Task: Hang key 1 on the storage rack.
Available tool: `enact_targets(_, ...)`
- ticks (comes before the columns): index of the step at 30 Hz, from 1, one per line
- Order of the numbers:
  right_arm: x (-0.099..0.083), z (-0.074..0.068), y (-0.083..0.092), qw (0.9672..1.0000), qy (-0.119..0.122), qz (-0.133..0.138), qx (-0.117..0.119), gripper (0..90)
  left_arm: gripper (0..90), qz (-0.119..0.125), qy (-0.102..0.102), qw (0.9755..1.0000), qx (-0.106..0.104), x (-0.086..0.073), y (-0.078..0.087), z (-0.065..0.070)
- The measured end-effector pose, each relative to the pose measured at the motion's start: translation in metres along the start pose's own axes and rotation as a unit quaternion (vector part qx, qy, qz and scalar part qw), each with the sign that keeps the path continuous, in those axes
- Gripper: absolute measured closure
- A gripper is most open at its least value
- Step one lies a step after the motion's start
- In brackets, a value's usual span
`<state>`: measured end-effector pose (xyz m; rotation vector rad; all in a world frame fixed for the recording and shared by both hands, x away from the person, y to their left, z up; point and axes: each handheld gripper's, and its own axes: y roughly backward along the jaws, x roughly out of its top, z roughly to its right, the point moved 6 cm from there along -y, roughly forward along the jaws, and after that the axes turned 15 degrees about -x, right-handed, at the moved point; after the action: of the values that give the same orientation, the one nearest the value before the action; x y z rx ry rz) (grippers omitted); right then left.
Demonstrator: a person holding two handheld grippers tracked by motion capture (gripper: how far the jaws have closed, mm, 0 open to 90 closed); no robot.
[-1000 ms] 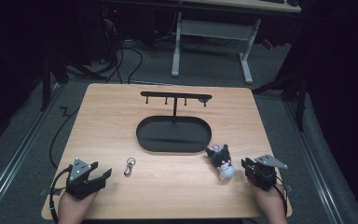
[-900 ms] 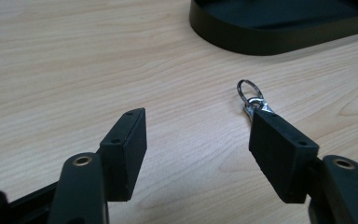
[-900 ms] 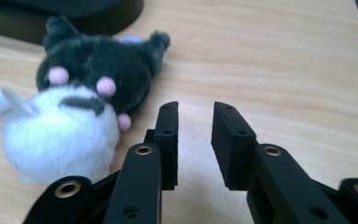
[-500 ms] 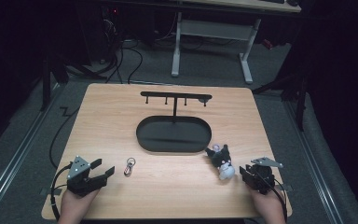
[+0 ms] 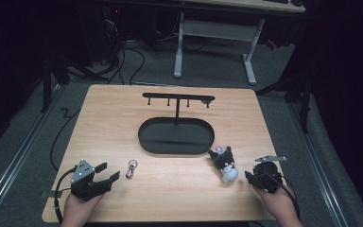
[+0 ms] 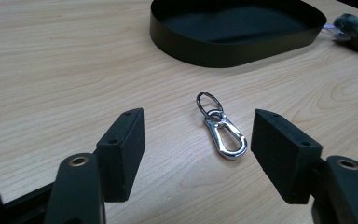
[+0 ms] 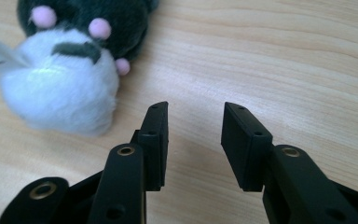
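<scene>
— Dark floor and cables surround the wooden table (image 5: 123,118); what sits on it from the high view?

— At centre, a black oval tray (image 5: 176,136) with a hook rack (image 5: 178,99) rising at its 12 o'clock side. The left gripper (image 5: 108,172) rests at 7 o'clock, jaws apart, with a keyring clip (image 5: 131,168) just beside it. At 5 o'clock the right gripper (image 5: 248,177) lies near a black-and-white plush toy (image 5: 225,164).

— And the left gripper view?

— The left gripper (image 6: 198,140) has its 2 jaws spread wide, the keyring clip (image 6: 221,128) lying on the wood between them, touching neither. The oval tray (image 6: 233,44) is at 12 o'clock.

— The right gripper view?

— The right gripper (image 7: 195,126) has its jaws parted, holding nothing; the plush toy (image 7: 63,74) lies at 10 o'clock, apart.
</scene>
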<state>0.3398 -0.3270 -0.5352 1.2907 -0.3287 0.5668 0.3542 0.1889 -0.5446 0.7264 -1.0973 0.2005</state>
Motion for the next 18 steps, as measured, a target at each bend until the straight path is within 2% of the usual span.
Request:
enact_targets(2,0.001,0.0,0.0,1.0,0.008,-0.005,0.002,61.5,35.9,0.001,0.004,1.0,0.001,-0.001,0.001,-0.001)
enact_targets(3,0.001,-0.001,0.002,0.9995,0.026,-0.02,0.003,61.3,35.9,0.001,0.003,1.0,0.0,-0.001,0.001,-0.001)
enact_targets(4,0.001,-0.001,0.002,0.9992,0.033,-0.025,0.003,61.0,35.9,0.0,0.002,1.0,0.0,-0.001,0.001,-0.001)
enact_targets(7,0.001,-0.002,0.002,0.9983,0.043,-0.04,0.004,60.5,36.0,0.002,0.003,1.0,-0.001,-0.001,0.002,-0.002)
enact_targets(10,0.003,-0.005,0.005,0.9959,0.065,-0.062,0.01,59.3,36.0,0.0,0.0,1.0,-0.002,-0.001,0.002,-0.001)
enact_targets(12,0.004,-0.007,0.005,0.9951,0.07,-0.068,0.014,59.0,36.0,0.0,0.0,1.0,-0.002,-0.001,0.002,-0.001)
enact_targets(13,0.005,-0.008,0.007,0.9934,0.084,-0.077,0.017,58.5,36.0,0.001,0.001,1.0,-0.003,-0.001,0.002,-0.001)
enact_targets(15,0.005,-0.01,0.007,0.9925,0.087,-0.083,0.02,58.2,36.0,0.001,0.001,1.0,-0.003,-0.001,0.002,-0.001)
enact_targets(16,0.006,-0.011,0.008,0.9916,0.091,-0.088,0.024,57.8,36.1,0.0,0.0,1.0,-0.003,-0.001,0.002,-0.001)
enact_targets(17,0.006,-0.013,0.009,0.9888,0.105,-0.104,0.023,56.7,36.1,0.001,0.0,1.0,-0.003,-0.001,0.003,-0.001)
enact_targets(18,0.006,-0.013,0.009,0.9888,0.105,-0.104,0.023,56.7,36.1,0.001,0.0,1.0,-0.004,-0.001,0.003,-0.001)
